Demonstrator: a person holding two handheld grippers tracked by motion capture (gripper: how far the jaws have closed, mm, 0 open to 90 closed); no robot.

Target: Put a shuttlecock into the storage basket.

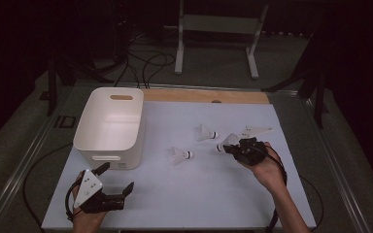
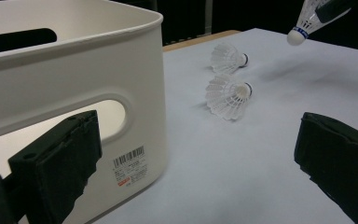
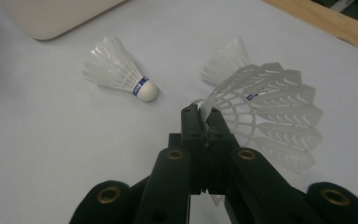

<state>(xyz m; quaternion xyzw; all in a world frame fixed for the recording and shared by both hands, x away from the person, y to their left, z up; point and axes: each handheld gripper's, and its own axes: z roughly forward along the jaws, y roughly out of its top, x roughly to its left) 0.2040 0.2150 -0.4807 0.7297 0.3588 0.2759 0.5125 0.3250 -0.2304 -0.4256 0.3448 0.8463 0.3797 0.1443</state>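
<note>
**Shuttlecock pinched by the skirt, bin waiting on the left**

The right gripper (image 3: 204, 122) has its fingers clamped tight on the feather skirt of one shuttlecock (image 3: 270, 112). In the high view that's right of centre, with the held shuttlecock (image 1: 227, 142) lifted a bit off the white counter (image 1: 199, 194), cork end angled toward the left of the frame. Grabbing the skirt edge makes sense, since the thin fingers get a flat bite there and the round cork would probably slip.

Two more shuttlecocks lie on their sides mid-frame: a near one (image 1: 179, 155) and a far one (image 1: 205, 132), well apart from each other. The white bin (image 1: 109, 127) sits at centre left, open top up, presumably the drop spot.

The left gripper (image 1: 115, 180) rests at the lower left, fingers wide apart and holding nothing, just beside the bin's front wall. I think it's parked there to steady the bin, but hard to say from this angle.
</note>
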